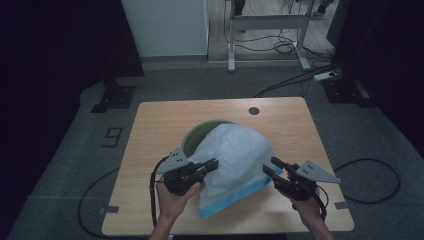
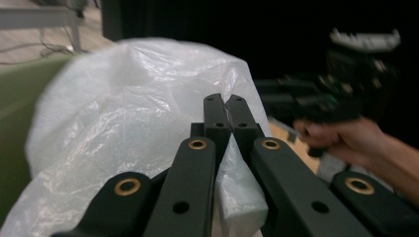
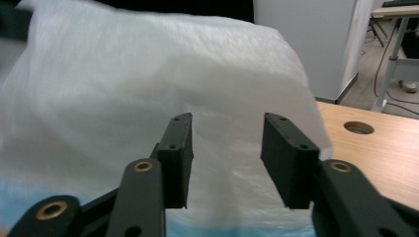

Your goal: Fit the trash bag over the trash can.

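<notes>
A white plastic bag (image 1: 234,160) with a blue bottom band lies draped over a pale green bin (image 1: 197,135) in the middle of the wooden table (image 1: 155,125). My left gripper (image 1: 214,164) is at the bag's left side, shut on a fold of the bag (image 2: 148,123); the film is pinched between its fingertips (image 2: 216,111). My right gripper (image 1: 272,166) is at the bag's right edge, open, its jaws pointing at the bag (image 3: 148,84) with nothing between them. The green bin (image 2: 20,98) shows behind the bag in the left gripper view.
A round cable hole (image 1: 254,110) sits near the table's far edge, also the hole (image 3: 358,128) in the right gripper view. Cables trail on the grey floor around the table. A white desk frame (image 1: 265,30) stands behind.
</notes>
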Demonstrator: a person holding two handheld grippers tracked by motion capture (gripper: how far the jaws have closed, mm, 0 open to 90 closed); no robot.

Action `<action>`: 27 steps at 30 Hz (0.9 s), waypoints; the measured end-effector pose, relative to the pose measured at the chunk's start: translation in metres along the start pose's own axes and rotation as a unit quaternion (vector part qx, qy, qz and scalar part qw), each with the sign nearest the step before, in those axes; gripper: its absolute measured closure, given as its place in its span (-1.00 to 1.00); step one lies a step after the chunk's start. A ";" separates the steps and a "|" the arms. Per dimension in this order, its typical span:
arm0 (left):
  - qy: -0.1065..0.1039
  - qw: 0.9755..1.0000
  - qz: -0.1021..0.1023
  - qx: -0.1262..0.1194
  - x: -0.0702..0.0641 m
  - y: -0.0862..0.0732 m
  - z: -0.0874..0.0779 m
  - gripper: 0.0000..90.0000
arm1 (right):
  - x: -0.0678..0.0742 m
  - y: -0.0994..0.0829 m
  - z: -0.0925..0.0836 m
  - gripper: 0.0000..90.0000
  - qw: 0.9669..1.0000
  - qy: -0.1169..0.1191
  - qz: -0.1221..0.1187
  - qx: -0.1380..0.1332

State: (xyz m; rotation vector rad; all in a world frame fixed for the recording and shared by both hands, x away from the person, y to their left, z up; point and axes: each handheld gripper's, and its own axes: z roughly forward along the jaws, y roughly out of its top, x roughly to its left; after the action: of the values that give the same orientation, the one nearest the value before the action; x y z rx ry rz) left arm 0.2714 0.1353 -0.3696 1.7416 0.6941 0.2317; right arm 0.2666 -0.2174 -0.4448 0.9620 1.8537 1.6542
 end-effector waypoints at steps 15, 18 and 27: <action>0.035 0.998 -0.045 -0.037 0.021 0.010 -0.009 0.99 | 0.022 -0.030 -0.033 -0.57 1.000 -0.001 -0.023 0.003; 0.035 0.998 -0.046 -0.036 0.021 0.010 -0.009 0.99 | 0.027 -0.037 -0.030 -0.63 0.999 -0.013 -0.035 0.014; 0.038 0.997 -0.046 -0.038 0.023 0.013 -0.018 0.99 | 0.017 -0.049 -0.008 -0.54 0.996 -0.069 -0.033 0.046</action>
State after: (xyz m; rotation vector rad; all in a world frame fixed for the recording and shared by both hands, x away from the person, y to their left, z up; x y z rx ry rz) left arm 0.2852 0.1609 -0.3573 1.6300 0.8085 0.2579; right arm 0.2401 -0.2107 -0.4897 1.0137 1.8629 1.4371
